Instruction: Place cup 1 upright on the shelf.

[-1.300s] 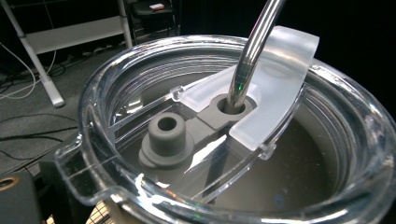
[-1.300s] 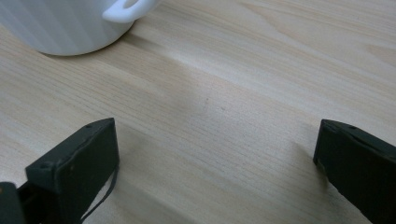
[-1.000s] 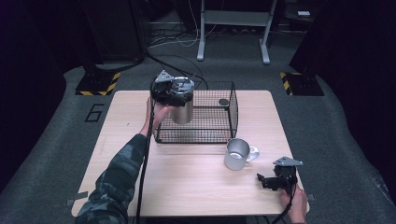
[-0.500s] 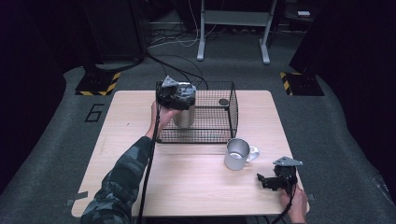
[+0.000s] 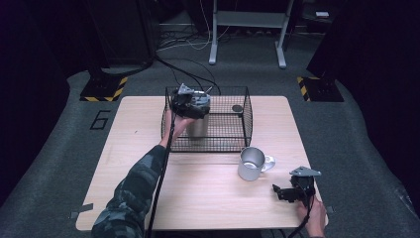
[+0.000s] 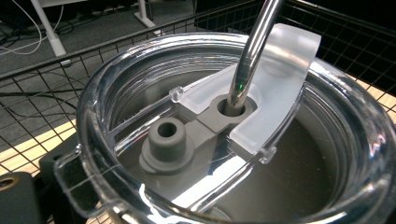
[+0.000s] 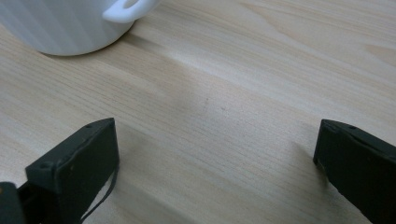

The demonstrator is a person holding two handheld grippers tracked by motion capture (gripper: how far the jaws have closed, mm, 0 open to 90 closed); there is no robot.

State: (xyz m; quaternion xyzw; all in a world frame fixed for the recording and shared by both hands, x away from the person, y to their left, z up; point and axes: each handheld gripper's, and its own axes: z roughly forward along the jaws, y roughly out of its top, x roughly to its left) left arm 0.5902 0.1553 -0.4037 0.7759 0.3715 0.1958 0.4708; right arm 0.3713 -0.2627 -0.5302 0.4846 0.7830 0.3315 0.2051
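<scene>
A steel tumbler stands inside the black wire basket near its left wall. My left gripper sits on top of it, shut on it. In the left gripper view the clear lid and a metal straw through its slider are very close, and part of a black jaw shows at the lower left. My right gripper rests open on the table at the front right, its jaws wide apart with bare wood between them. A steel mug with a white handle stands just beyond it.
The wooden table has free room on its left half and front middle. A small dark disc lies at the basket's far right corner. Dark floor, cables and a stand's legs lie beyond the table.
My left gripper with the tumbler has shifted slightly right and lower within the basket. The right gripper and the mug have not moved.
</scene>
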